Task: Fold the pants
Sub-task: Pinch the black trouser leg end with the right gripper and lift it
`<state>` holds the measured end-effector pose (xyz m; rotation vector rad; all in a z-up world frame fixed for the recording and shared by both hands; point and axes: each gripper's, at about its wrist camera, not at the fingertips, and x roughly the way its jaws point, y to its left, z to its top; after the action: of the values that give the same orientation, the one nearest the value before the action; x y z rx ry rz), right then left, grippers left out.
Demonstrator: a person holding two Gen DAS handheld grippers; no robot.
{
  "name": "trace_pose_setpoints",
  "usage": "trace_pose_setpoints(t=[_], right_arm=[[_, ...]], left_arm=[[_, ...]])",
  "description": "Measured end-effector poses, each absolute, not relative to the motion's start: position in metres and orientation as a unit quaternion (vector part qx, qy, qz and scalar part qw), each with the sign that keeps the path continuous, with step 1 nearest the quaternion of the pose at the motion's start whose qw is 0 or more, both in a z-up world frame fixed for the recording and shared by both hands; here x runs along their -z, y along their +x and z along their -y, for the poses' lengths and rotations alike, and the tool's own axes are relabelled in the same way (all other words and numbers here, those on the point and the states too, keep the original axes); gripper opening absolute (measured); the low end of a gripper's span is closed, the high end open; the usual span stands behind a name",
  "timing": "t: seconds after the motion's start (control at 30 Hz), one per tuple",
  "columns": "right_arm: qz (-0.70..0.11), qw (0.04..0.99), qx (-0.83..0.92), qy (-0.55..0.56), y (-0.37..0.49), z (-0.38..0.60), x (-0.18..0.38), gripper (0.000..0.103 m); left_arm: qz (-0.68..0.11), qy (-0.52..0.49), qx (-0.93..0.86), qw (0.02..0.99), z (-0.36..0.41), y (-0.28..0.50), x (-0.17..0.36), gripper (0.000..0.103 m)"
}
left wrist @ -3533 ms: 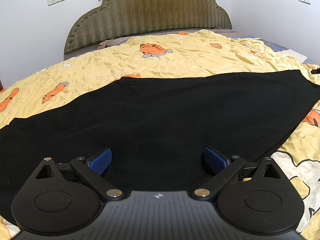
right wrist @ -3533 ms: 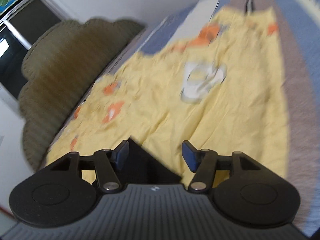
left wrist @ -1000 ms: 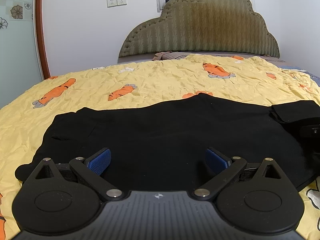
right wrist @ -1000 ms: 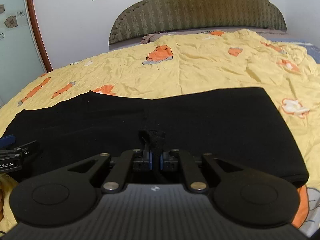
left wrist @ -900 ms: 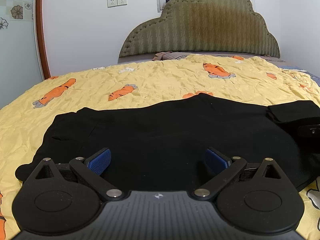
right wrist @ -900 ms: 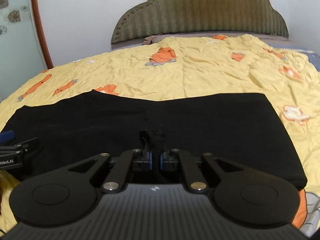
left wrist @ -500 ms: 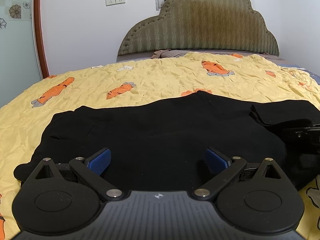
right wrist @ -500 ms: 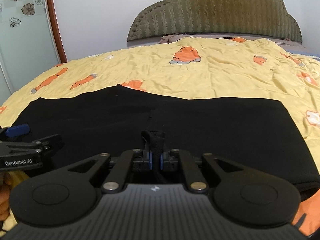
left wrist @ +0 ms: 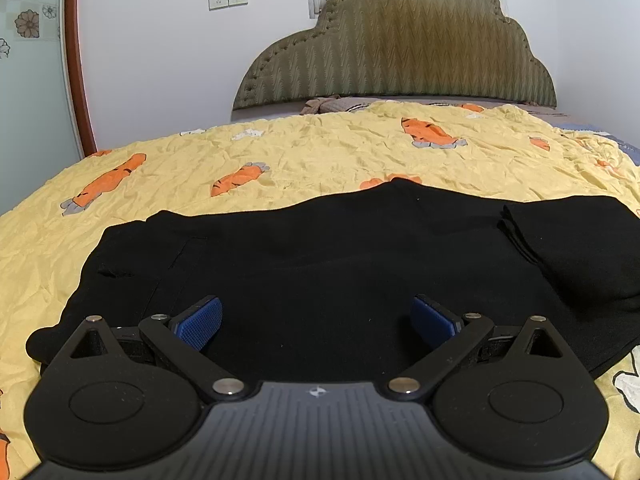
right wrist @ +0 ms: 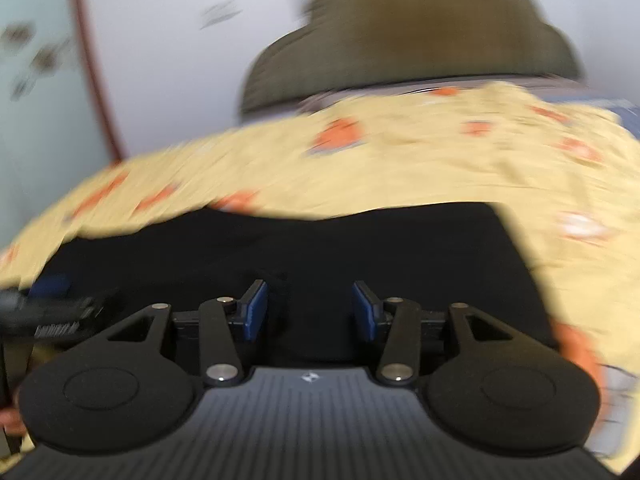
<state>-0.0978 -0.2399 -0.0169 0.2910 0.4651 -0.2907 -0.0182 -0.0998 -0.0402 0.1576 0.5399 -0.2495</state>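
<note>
Black pants lie flat across the yellow bedspread, with a folded-over layer at their right end in the left wrist view. My left gripper hovers low over the near edge of the pants, jaws wide open with nothing between the blue pads. In the blurred right wrist view the pants spread ahead, and my right gripper is opening above them; the cloth it pinched has slipped out from between its pads. The left gripper's finger shows at that view's left edge.
A yellow bedspread printed with orange carrots covers the bed. A padded olive headboard stands at the far side against a white wall. A door frame rises at the left.
The right gripper, shut on a pinch of black cloth, has let go and pulled out of the left view's right edge. The folded flap now lies on the pants. The left gripper stayed put.
</note>
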Motion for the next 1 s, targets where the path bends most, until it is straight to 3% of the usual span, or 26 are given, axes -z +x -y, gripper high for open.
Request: trace_pose_setpoints(t=[0.23,0.5,0.77,1.0], right_arm=[[-0.158,0.876,0.234,0.39,-0.18,0.373,0.04,0.046],[-0.132,0.837,0.158,0.506,-0.185,0.398,0.073,0.046],[-0.149,0.829,0.139,0.521,-0.156,0.402,0.08,0.044],[-0.178,0.84,0.122,0.498,-0.142,0.396,0.078,0.042]], left_arm=[[-0.253,0.069,0.196,0.945,0.119,-0.03,0.011,0.101],[-0.297,0.087,0.317,0.896,0.199,-0.017,-0.003,0.101],[-0.281,0.149,0.208,0.925,0.212,-0.004,0.016,0.101],[-0.324,0.147,0.203,0.912,0.211,0.017,0.043,0.101]])
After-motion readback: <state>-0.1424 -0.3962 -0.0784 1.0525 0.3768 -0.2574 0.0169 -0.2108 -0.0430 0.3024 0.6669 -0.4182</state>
